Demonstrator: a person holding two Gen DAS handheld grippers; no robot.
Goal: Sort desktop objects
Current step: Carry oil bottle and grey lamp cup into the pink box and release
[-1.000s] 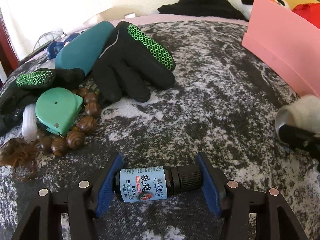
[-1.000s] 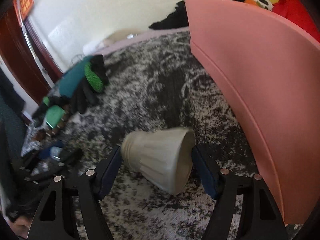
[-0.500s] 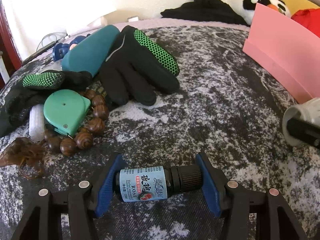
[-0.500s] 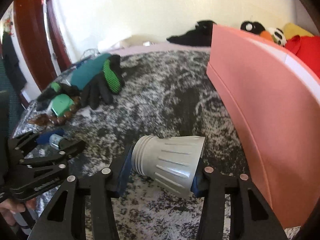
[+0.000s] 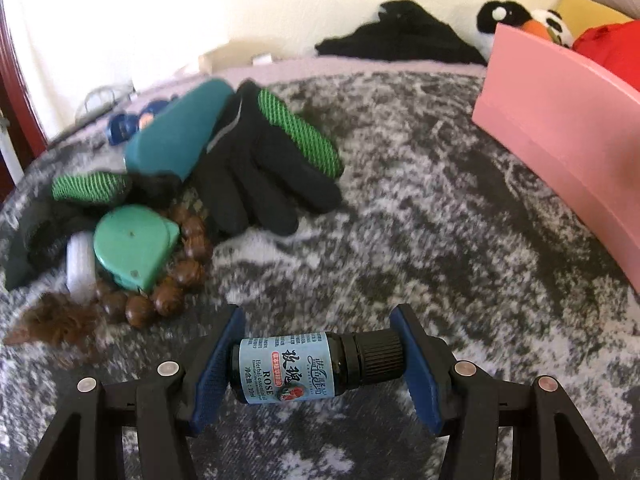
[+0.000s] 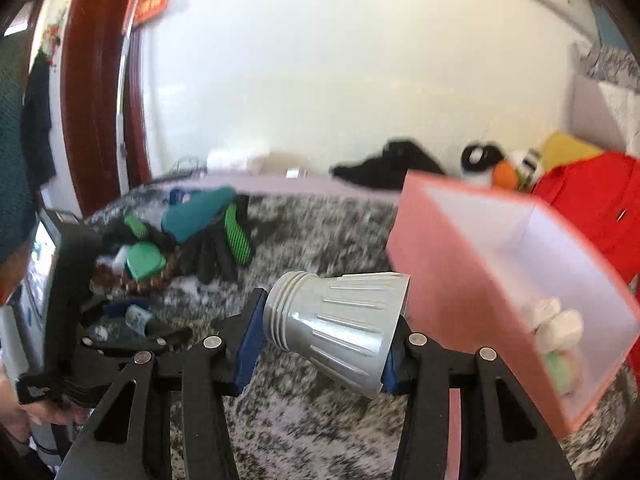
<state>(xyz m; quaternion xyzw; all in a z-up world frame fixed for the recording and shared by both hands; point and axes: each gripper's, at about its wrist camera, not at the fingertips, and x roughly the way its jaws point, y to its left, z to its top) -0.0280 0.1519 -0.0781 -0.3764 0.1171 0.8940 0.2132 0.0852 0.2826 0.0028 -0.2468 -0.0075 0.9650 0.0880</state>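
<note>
Right wrist view: the silver ribbed cone (image 6: 340, 320) is clamped sideways between the blue pads of the right gripper (image 6: 324, 330), narrow threaded end against the left pad, wide mouth against the right. Compared with a second ago, when the cone was held low over the mottled grey cloth (image 6: 304, 420) with only the outer wall of the pink box (image 6: 452, 280) in sight, a clear rise is noted: the box's open top and white interior are now looked into, with pale items, too blurred to identify, lying at its bottom. The cone is held near the box's nearest corner, not yet over the opening. Strong motion blur is recorded.

Left wrist view: the small rose oil bottle (image 5: 304, 364) is gripped lengthwise in the left gripper (image 5: 316, 364), base on the left pad, black cap on the right. It is judged lifted off the cloth and carried a little higher than before. The pile of black-and-green gloves (image 5: 264, 164), green tape measure (image 5: 132, 246) and wooden beads (image 5: 176, 280) is left untouched.

Judgement: both items are in transit toward the box; deposit of the cone is likely next.
</note>
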